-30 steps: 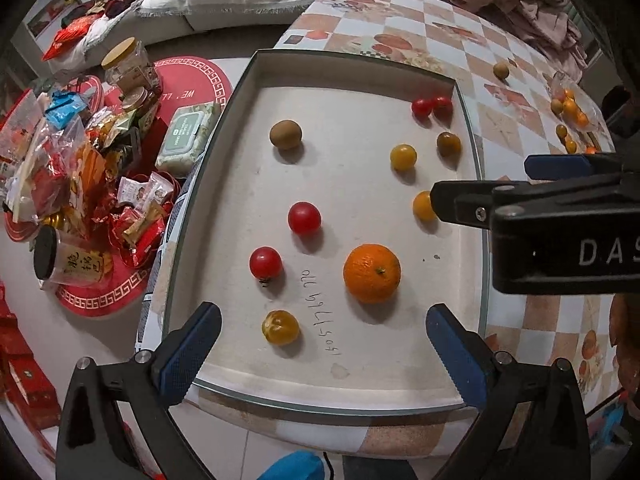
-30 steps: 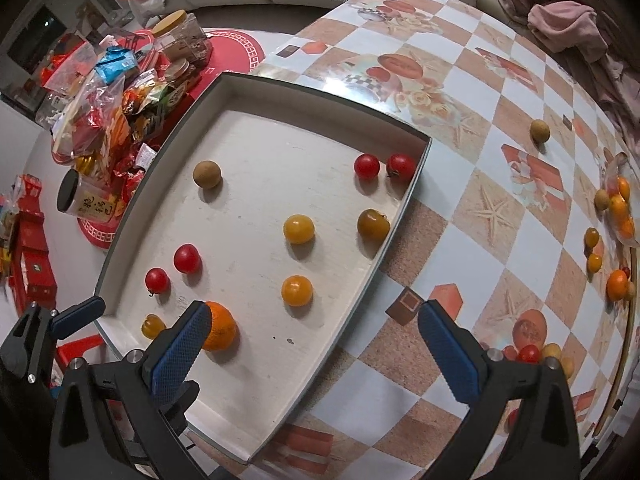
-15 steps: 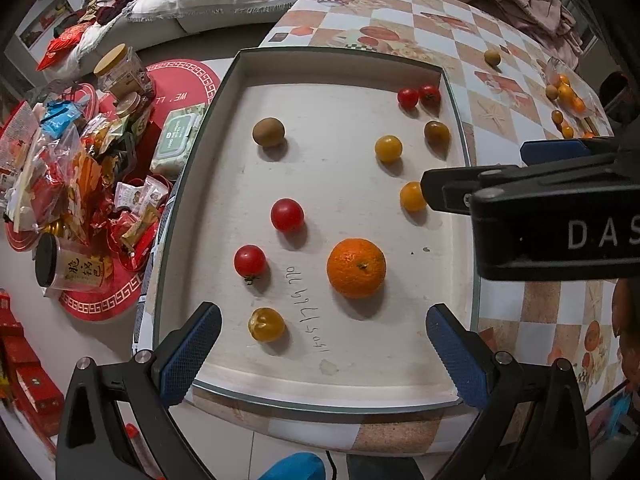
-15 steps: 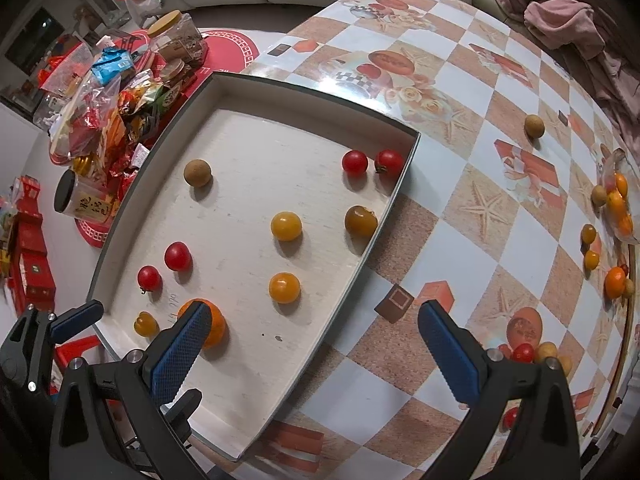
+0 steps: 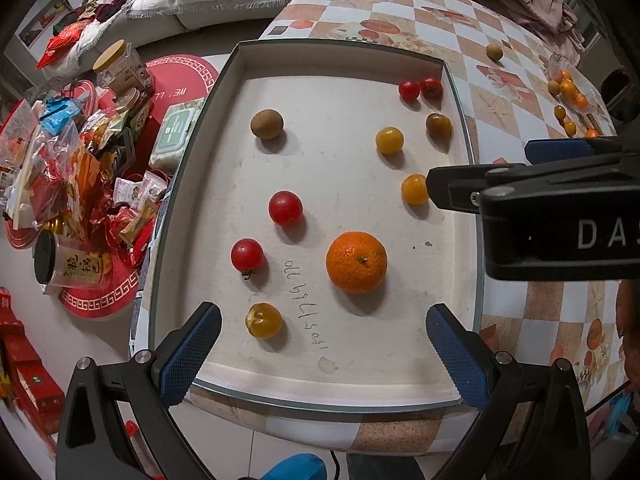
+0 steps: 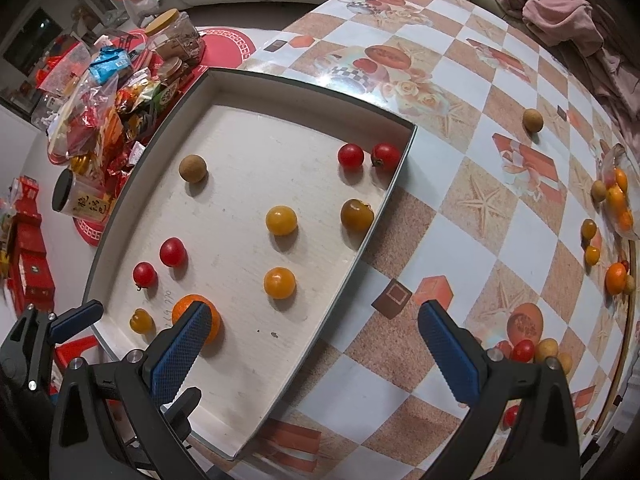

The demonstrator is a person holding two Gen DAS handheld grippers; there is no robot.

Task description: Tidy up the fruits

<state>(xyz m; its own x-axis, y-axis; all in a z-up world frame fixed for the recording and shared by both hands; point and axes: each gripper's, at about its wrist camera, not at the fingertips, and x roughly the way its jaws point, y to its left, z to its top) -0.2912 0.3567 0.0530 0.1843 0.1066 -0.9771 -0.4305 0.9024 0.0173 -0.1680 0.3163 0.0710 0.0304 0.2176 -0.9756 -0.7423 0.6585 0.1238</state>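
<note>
A shallow grey-rimmed tray [image 5: 192, 148] [image 6: 394, 184] lies on the checkered table. In it are an orange [image 5: 356, 262] [image 6: 214, 322], several red and yellow cherry tomatoes such as a red one [image 5: 285, 208] and a yellow one [image 6: 280, 282], and a brown round fruit [image 5: 267, 124] [image 6: 193, 168]. My left gripper [image 5: 322, 356] is open and empty above the tray's near edge. My right gripper [image 6: 314, 356] is open and empty over the tray's right rim; it also shows at the right of the left wrist view [image 5: 532, 204].
More loose fruit lies on the table at the right: a brown one [image 6: 533, 120], a pile of oranges [image 6: 616, 200], a small cluster [image 6: 532, 350]. Snack packets and jars [image 5: 72, 168] crowd a low surface left of the tray. Pink cloth [image 6: 560, 12] lies at the far back.
Both grippers have shifted slightly; the tray and fruit have slid a little left in both views. No fruit has moved in the tray, and both grippers stay open.
</note>
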